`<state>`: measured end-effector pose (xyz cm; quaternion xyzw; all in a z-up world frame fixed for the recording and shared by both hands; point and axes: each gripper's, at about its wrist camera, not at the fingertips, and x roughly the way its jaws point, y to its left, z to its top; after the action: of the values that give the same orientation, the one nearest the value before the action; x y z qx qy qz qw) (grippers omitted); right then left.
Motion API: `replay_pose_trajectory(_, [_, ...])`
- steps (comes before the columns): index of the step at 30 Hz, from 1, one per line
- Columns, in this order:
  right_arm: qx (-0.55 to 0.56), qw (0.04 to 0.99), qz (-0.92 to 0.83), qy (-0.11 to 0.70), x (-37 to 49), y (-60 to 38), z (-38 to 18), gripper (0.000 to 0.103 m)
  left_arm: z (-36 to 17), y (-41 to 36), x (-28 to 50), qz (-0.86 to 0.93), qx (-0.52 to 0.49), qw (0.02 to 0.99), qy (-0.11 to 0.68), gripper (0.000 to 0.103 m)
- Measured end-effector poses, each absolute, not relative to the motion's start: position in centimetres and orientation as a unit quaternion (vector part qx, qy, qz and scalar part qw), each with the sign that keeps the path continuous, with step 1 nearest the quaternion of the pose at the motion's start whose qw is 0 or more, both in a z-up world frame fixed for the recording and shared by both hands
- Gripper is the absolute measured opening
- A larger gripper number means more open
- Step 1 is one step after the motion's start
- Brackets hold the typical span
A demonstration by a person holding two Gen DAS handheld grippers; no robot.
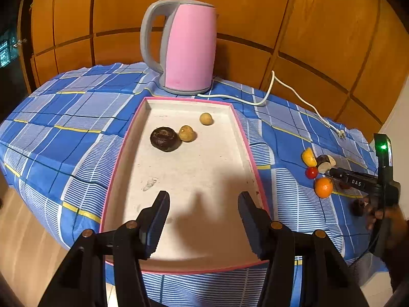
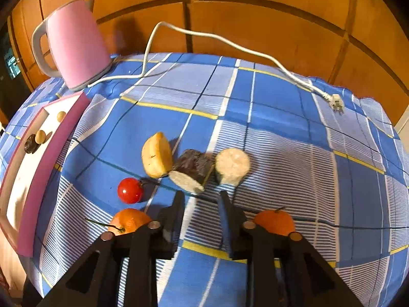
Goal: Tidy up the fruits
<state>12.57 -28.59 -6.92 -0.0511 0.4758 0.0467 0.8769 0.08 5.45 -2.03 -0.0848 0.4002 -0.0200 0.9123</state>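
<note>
Now the left black gripper (image 1: 203,220) is hanging wide and empty over the pink-rimmed white tray (image 1: 122,158) | right black gripper (image 2: 202,199) is sitting narrow, maybe empty, near the dark white-faced fruit piece (image 2: 190,172).

A home: a pink electric kettle (image 1: 188,46) stands on a table under a blue checked cloth (image 2: 268,102), before orange wooden cupboard doors (image 1: 294,12).

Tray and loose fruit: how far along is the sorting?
Done: the tray holds three pieces, a dark round fruit and two small tan ones.
In hand: nothing. The left gripper is open over the tray; the right gripper is open and empty near the dark cut piece.
Left on the cloth: yellow wedge, red tomato, two oranges, pale half.
</note>
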Motion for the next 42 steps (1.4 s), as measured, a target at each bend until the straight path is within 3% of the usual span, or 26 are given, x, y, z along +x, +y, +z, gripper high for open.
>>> replay_pose_trajectory(13, [-0.047,0.880,0.071,0.468,12.4,-29.7,-6.4,0.033,-2.8,4.5,1.5,-0.028,-0.085,0.906,0.415,0.057])
replay_pose_trajectory(20, [-0.179,0.860,0.101,0.468,14.9,-26.2,-7.0,0.049,-3.2,5.2,2.1,-0.030,-0.091,0.899,0.427,0.057])
replay_pose_trajectory(24, [-0.281,0.823,0.127,0.477,15.6,-24.3,-8.2,0.049,-3.2,6.2,2.4,-0.019,-0.103,0.899,0.426,0.057])
replay_pose_trajectory(28, [-0.305,0.807,0.152,0.483,16.0,-23.8,-8.3,0.042,-3.5,6.7,2.5,-0.015,-0.111,0.896,0.429,0.057])
replay_pose_trajectory(33, [-0.296,0.812,0.153,0.480,15.0,-24.0,-8.1,0.042,-3.4,6.7,2.4,-0.016,-0.112,0.898,0.425,0.057])
replay_pose_trajectory(42, [-0.165,0.866,0.157,0.446,12.3,-24.6,-2.8,0.042,-3.6,7.1,2.0,-0.008,-0.120,0.900,0.419,0.057])
